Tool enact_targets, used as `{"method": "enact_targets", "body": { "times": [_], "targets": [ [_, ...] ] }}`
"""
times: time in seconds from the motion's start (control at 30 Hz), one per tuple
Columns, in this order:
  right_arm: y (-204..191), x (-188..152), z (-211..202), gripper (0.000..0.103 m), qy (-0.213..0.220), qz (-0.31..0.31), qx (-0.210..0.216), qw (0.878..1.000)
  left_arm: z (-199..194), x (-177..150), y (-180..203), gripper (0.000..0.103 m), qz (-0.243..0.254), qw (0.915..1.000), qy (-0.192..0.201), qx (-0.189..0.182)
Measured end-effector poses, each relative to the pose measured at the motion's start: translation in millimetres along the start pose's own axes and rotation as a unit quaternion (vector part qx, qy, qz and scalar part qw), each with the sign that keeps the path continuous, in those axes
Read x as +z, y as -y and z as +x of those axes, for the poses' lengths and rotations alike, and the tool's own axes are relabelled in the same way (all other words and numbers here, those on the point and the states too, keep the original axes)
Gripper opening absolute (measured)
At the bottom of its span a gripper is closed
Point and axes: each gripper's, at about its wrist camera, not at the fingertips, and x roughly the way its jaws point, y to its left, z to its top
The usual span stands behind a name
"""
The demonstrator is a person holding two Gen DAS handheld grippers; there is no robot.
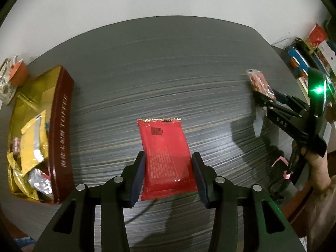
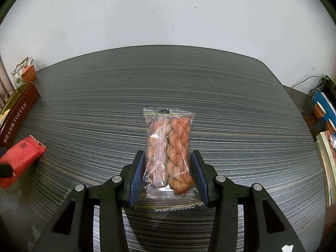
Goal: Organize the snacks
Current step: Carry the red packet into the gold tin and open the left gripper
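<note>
My left gripper (image 1: 168, 163) is shut on a red snack packet (image 1: 166, 153), its pads pressed on both long edges, held above the striped grey table (image 1: 168, 67). My right gripper (image 2: 168, 168) is shut on a clear packet of twisted dough snacks (image 2: 170, 151). In the left wrist view the right gripper (image 1: 262, 94) holds that packet (image 1: 259, 82) at the far right. In the right wrist view the red packet (image 2: 21, 157) shows at the far left. A dark red toffee box (image 1: 61, 126) with a gold inside stands open at the left, holding several wrapped snacks (image 1: 31, 147).
An orange cup and a patterned cup (image 1: 14, 73) stand behind the box at the table's far left corner. A side shelf at the right (image 2: 323, 109) holds blue boxes, orange cups and cables. A white wall (image 2: 168, 10) runs behind the table.
</note>
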Motion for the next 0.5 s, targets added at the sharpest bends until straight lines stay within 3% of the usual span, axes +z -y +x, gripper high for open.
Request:
{"method": "enact_targets", "body": {
  "times": [0.5],
  "targets": [
    [0, 0, 0, 0.043, 0.0, 0.0, -0.001, 1.0, 25, -16, -13, 0.043, 0.007, 0.9988, -0.046, 0.015]
  ]
}}
